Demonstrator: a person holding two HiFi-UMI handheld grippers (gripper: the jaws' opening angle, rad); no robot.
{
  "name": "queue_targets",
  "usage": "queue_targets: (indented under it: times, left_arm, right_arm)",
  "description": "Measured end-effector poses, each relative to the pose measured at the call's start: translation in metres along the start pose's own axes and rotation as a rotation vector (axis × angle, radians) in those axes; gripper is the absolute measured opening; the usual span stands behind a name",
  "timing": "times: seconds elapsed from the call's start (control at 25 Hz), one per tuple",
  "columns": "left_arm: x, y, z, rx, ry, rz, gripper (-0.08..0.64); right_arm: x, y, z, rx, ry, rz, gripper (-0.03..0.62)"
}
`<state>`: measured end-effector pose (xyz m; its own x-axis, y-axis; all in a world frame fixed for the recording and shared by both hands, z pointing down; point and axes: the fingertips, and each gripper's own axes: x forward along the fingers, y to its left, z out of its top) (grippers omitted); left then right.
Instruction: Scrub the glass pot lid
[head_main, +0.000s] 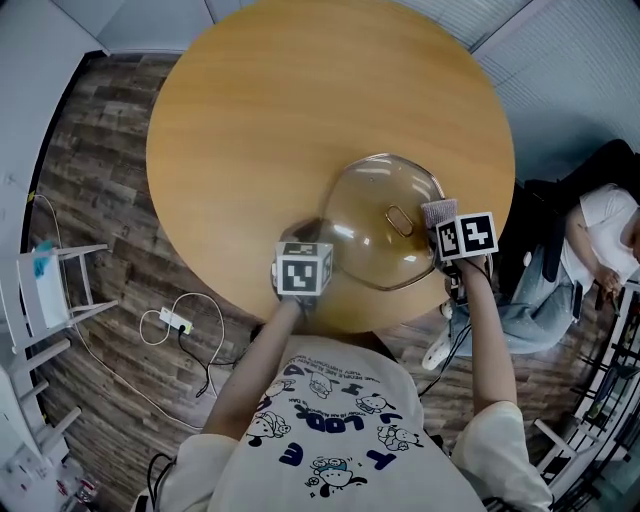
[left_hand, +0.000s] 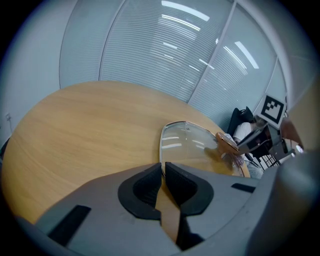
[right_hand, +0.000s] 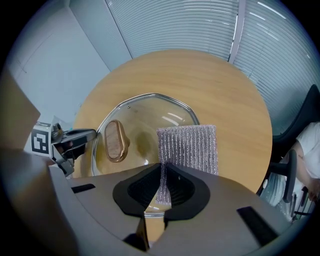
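The glass pot lid (head_main: 385, 225) sits over the near part of the round wooden worktop (head_main: 300, 100), dome up, with its loop handle (head_main: 400, 220) on top. Whether it rests flat on the wood or is tipped a little off it, we cannot tell. The left tongs (left_hand: 163, 167) are clenched on the lid's near-left rim, the metal band running straight into the gap between the 2 pads. The right tongs (right_hand: 163, 167) are clamped on the lower edge of a silvery mesh scouring cloth (right_hand: 187, 147), which stands up from the jaws and overlaps the lid's right rim. We cannot make out whether it is pressing on the glass. We judge the lid stiff, fairly heavy for its thickness, and brittle, so a knock against the worktop edge could chip or crack it. The smooth glass will be slippery, more so if wet, and the banded rim looks the safest place to pinch, as the left tongs do now. The handle would give a second sure hold. A grip at 1 point on the rim lets the lid pivot under sideways strokes, so we would keep it braced against the wood. The cloth is light and limp, and it will fold over unless rubbed with its flat face against the dome.
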<state>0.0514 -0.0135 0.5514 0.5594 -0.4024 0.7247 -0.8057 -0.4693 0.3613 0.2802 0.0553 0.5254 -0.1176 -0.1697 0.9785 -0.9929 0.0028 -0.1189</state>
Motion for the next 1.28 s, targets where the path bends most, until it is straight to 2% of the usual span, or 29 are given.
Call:
queue_targets:
  times: [0.72, 1.28]
  left_arm:
    - [0.000, -0.001, 0.002, 0.014, -0.009, 0.020, 0.034]
    - [-0.002, 0.000, 0.003, 0.012, -0.021, 0.022, 0.034]
  right_arm:
    - [-0.003, 0.017, -0.050, -0.003, 0.023, 0.031, 0.044]
    - [-0.002, 0.055, -0.064, -0.050, 0.045, 0.077, 0.044]
